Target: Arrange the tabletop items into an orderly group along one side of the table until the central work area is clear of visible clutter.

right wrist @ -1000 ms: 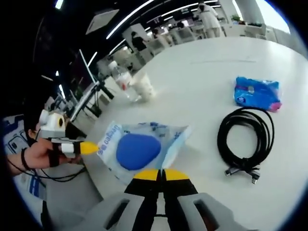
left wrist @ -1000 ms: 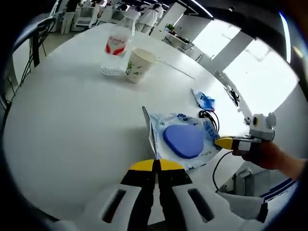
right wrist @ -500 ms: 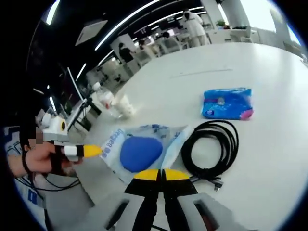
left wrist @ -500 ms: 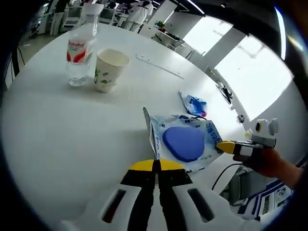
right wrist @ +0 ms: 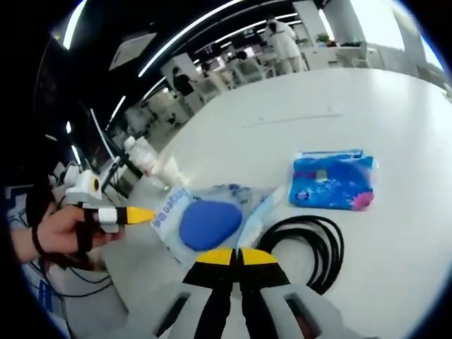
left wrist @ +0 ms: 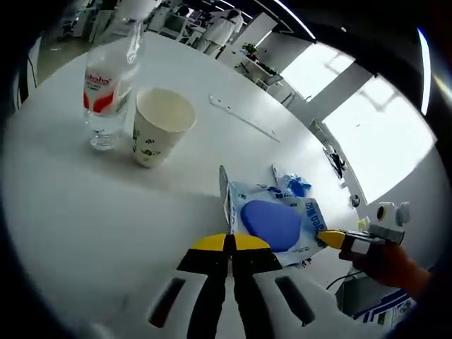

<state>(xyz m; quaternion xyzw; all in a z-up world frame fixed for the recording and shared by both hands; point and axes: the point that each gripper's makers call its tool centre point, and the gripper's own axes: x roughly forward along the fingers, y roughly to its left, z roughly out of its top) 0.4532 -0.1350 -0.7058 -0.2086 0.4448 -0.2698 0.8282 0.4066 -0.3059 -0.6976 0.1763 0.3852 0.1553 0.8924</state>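
While both grippers clamp pouch (left wrist: 275, 224) by opposite edges, left gripper (left wrist: 229, 244) and right gripper (right wrist: 237, 256) fingers closed, pouch spans between them above bench (left wrist: 106, 205); cup (left wrist: 159, 126) ahead-left.

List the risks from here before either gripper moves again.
1. Both grippers, left and right, pinch the same plastic pouch from opposite edges; pulling apart might tear it or slip it loose.
2. The black cable lies right beside the pouch and may get dragged along.
3. The paper cup and water bottle stand close together; nudging either could topple it.
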